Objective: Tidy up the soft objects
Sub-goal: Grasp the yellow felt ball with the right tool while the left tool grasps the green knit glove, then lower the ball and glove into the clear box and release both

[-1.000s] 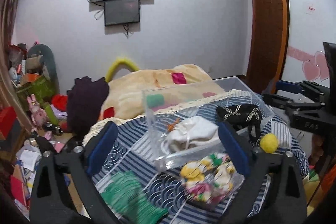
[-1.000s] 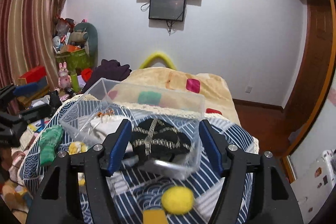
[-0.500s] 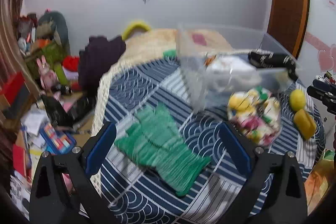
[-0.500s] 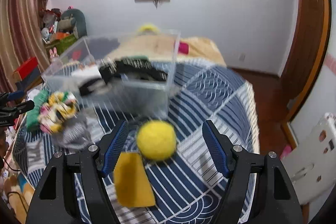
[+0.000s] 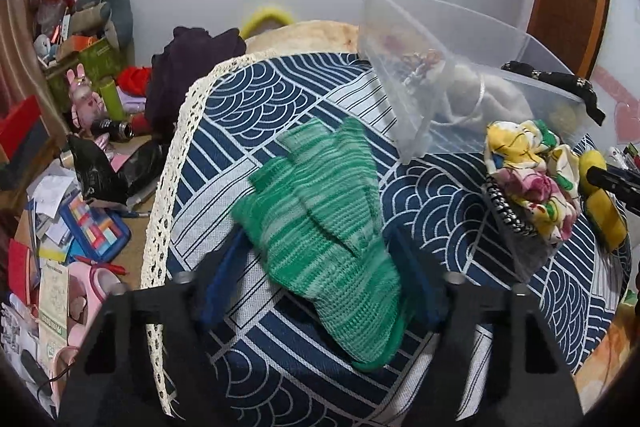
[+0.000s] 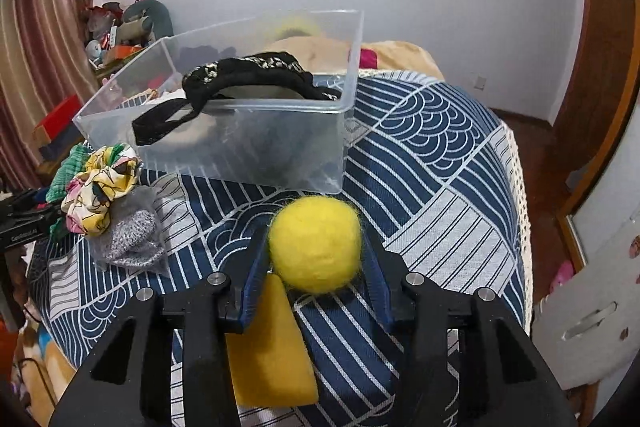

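Where half a second ago my two grippers hung open above the patterned tablecloth (image 5: 304, 95), each has now closed in: my left gripper (image 5: 316, 263) straddles the green knitted gloves (image 5: 320, 211), blue pads at both edges, and my right gripper (image 6: 316, 251) squeezes the yellow felt ball (image 6: 315, 243) beside the yellow sponge (image 6: 268, 355). Both soft items look ready to lift toward the clear plastic bin (image 6: 240, 139), where the black headband (image 6: 244, 75) drapes over the rim; the floral scrunchie (image 6: 100, 187) waits outside it.
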Action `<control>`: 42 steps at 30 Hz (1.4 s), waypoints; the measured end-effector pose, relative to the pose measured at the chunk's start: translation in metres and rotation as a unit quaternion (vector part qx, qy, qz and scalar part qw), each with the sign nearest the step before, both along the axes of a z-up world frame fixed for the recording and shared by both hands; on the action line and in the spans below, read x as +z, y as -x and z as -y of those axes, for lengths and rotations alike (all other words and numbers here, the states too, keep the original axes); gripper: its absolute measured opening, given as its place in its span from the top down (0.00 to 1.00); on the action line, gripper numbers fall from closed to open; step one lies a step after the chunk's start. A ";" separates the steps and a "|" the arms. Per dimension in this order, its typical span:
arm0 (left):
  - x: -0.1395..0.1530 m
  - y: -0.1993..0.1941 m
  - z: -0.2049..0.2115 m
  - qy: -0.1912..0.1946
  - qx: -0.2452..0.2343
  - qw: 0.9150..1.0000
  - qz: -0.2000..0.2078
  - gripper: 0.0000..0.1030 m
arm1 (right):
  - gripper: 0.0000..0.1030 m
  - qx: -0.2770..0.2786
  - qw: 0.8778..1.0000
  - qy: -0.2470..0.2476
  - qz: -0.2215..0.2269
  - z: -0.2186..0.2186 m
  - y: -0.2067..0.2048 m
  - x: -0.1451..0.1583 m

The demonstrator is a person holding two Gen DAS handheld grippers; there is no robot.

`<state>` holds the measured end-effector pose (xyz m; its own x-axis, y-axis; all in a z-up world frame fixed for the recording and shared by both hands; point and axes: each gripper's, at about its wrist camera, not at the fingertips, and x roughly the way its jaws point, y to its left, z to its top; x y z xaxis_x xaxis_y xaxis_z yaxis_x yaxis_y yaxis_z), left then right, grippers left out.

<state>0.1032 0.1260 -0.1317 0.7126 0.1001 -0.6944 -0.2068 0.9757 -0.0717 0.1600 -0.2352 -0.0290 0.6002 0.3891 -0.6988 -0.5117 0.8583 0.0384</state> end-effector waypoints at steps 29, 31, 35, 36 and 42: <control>0.107 -0.007 0.054 -0.013 -0.061 0.988 0.140 0.72 | 0.61 0.032 0.988 -0.084 0.123 -0.031 0.014 0.089; 0.112 -0.012 0.057 -0.013 -0.065 0.987 0.150 0.72 | 0.61 0.038 0.988 -0.082 0.126 -0.038 0.013 0.090; 0.117 -0.027 0.063 -0.008 -0.071 0.985 0.156 0.72 | 0.60 0.052 0.988 -0.076 0.127 -0.056 0.007 0.090; 0.117 -0.030 0.063 -0.006 -0.072 0.985 0.156 0.72 | 0.60 0.055 0.988 -0.072 0.126 -0.061 0.005 0.089; 0.110 -0.062 0.061 0.010 -0.077 0.988 0.134 0.72 | 0.60 0.062 0.992 -0.037 0.100 -0.085 -0.017 0.066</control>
